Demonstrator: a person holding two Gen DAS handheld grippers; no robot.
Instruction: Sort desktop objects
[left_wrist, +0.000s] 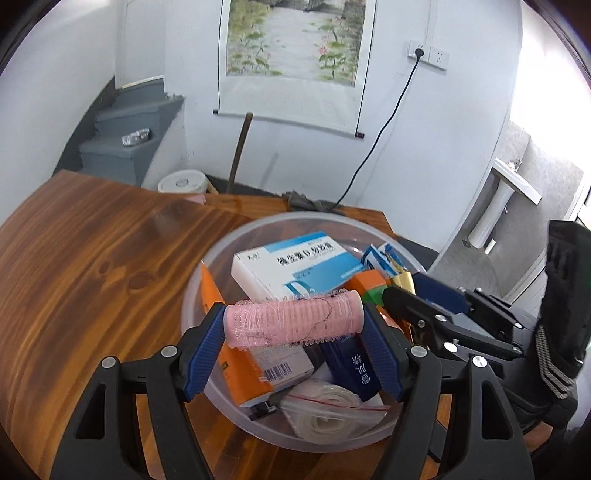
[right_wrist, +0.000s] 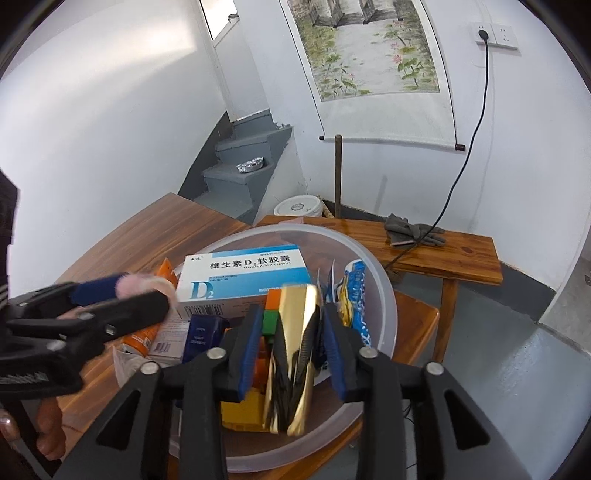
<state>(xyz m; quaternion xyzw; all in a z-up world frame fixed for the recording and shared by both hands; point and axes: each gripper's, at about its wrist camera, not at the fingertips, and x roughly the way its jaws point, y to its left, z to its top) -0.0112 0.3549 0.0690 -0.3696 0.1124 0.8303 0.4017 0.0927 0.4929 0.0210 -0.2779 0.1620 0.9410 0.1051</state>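
Two items left above full tub (left_wrist: 207, 273): left gripper (left_wrist: 295, 325) clamps pink roller (left_wrist: 295, 321); right gripper (right_wrist: 291, 332), jaws parted, flanks gold wrapper (right_wrist: 295, 354); bench (left_wrist: 92, 258) otherwise bare.

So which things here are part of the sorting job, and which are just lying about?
Part of the job:
- pink mesh hair roller, clamped in left gripper
- crumpled gold foil packet, between right gripper's loosened pads
- clear plastic basin with white-and-blue vitamin box

Lying about:
- grey gloves on wooden bench
- white lidded bucket
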